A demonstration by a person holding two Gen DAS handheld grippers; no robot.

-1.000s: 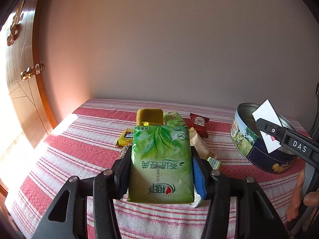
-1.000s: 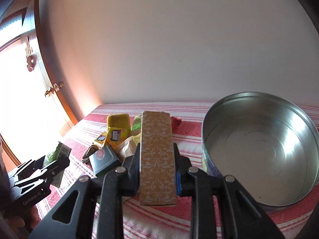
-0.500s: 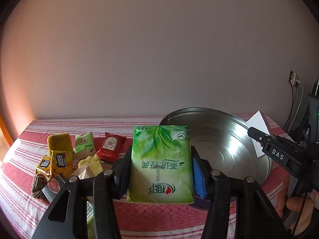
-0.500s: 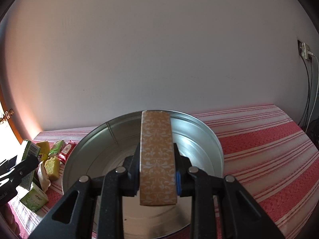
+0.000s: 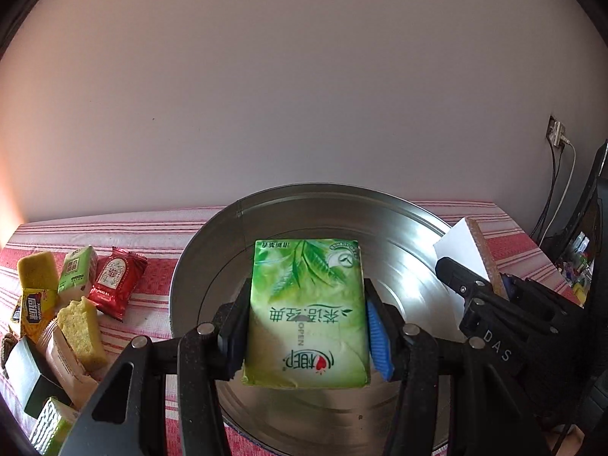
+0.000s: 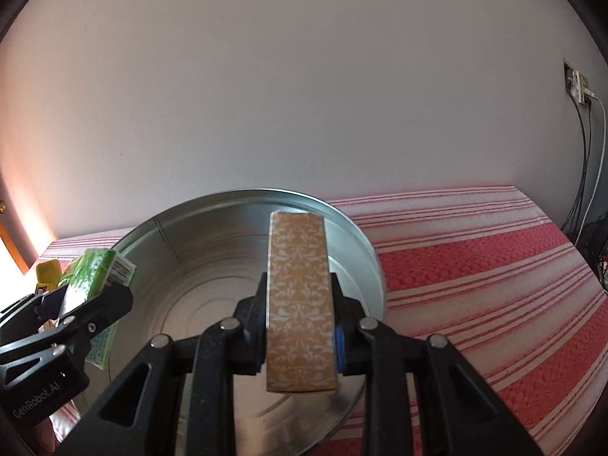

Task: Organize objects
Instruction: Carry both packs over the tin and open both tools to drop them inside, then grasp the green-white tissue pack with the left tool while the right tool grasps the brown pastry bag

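Observation:
My left gripper (image 5: 306, 317) is shut on a green tissue pack (image 5: 307, 311), holding it over the round metal tin (image 5: 212, 243). My right gripper (image 6: 298, 317) is shut on a narrow tan patterned box (image 6: 298, 300), also above the tin (image 6: 159, 239). In the left wrist view the right gripper (image 5: 494, 300) comes in from the right with the box (image 5: 461, 245) seen edge-on. In the right wrist view the left gripper (image 6: 76, 304) and green pack (image 6: 93, 271) hang over the tin's left rim. The tin's inside looks bare.
Several snack packets lie on the red-striped cloth (image 5: 152, 281) left of the tin: a red packet (image 5: 116, 283), a green one (image 5: 78, 268), yellow ones (image 5: 36, 290) and a cake piece (image 5: 81, 326). Striped cloth (image 6: 475, 285) stretches right of the tin. Cables (image 6: 585, 144) hang at the far right wall.
Both grippers swung right from the snack pile to above the tin, each keeping its object. The tin now fills the middle of both views and the door is out of sight.

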